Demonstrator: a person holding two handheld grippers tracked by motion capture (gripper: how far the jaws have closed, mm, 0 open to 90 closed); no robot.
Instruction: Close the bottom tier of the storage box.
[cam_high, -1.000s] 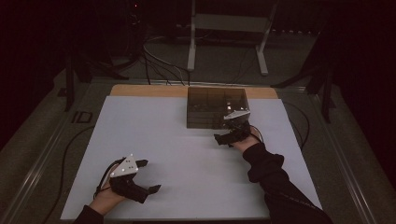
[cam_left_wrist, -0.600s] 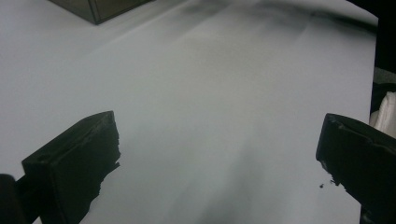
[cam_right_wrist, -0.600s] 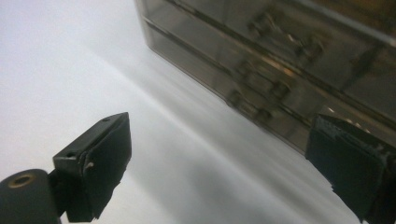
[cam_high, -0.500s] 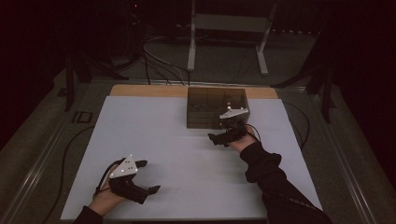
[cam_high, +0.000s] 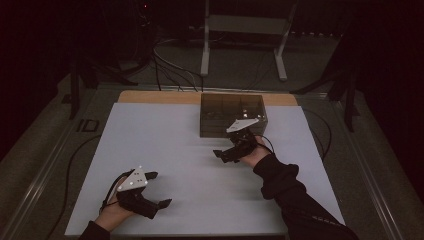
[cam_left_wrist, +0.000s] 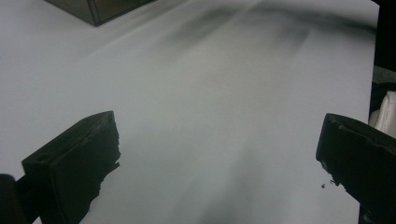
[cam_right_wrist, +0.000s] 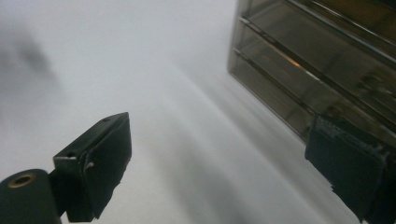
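High view: a dark, translucent drawer box (cam_high: 232, 115) stands at the upper middle of the frame, on the far part of the white tabletop (cam_high: 165, 150). The right gripper (cam_high: 226, 153) sits just below the box's lower right corner, near it but apart from its front wall, with its jaws spread and pointing toward the left of the frame, so they run along the box's front rather than into it. The left gripper (cam_high: 159, 190) rests at the lower left, well apart from the box, its jaws also spread wide and holding nothing. The right hand is plainly the nearer one.

Left gripper view: the two black jaws rise from the lower corners, far apart, with bare white tabletop (cam_left_wrist: 210, 116) between them. A corner of the drawer box (cam_left_wrist: 100, 7) shows at the upper left edge, a long way ahead and off to the left of the jaw line.

Right gripper view: the jaws stand apart and empty. The drawer box (cam_right_wrist: 322, 56) occupies the upper right, its stacked drawer fronts running as long bands slanting down to the right; the right-hand jaw overlaps its lower edge in the picture, though contact cannot be told. I judge the gripper must swing toward the right of this frame to face a drawer squarely.
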